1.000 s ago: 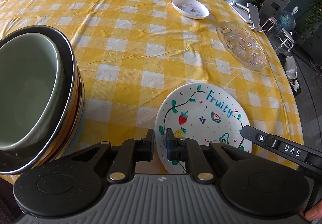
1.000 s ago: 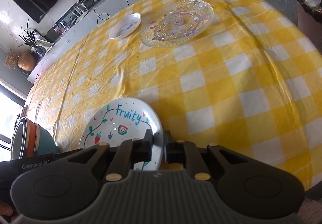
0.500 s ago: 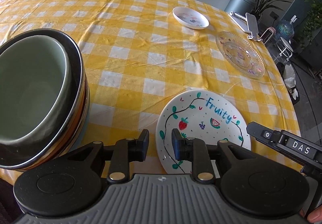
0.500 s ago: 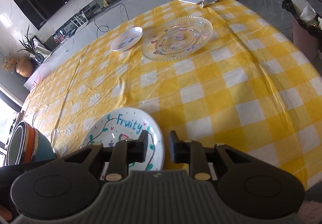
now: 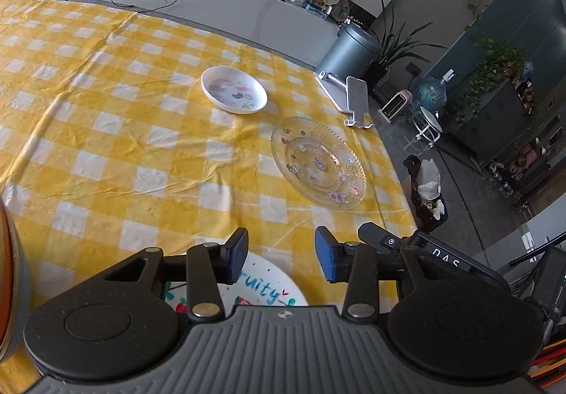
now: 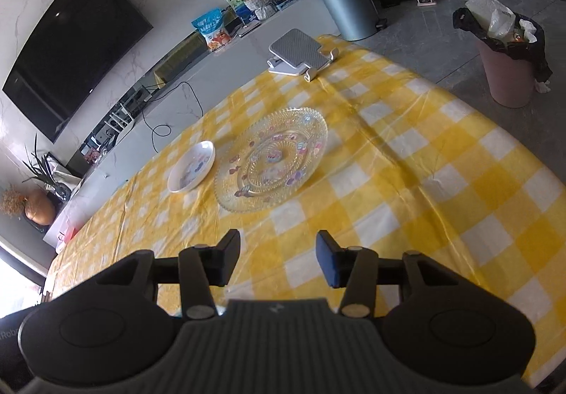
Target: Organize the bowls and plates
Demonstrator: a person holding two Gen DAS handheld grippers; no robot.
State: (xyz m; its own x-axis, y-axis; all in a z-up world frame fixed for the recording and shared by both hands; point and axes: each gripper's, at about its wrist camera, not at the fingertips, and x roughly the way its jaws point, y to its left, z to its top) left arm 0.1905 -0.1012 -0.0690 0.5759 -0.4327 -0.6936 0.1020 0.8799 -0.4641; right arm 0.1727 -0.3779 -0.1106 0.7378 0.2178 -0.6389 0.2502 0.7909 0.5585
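Observation:
The white "Fruity" plate lies on the yellow checked table right under my left gripper, which is open and empty above it. A clear glass plate lies further ahead to the right, and a small white dish beyond it. My right gripper is open and empty above the cloth; the glass plate and white dish lie ahead of it. The edge of the stacked bowls shows at the far left of the left wrist view.
A phone stand sits at the table's far right corner, also in the right wrist view. The right gripper's body is beside my left one. A grey bin and a pink bin stand on the floor past the table edge.
Both grippers opened wide, let go of the Fruity plate, and lifted and tilted up. The plate now lies flat below them; the bowl stack slid out of the left view.

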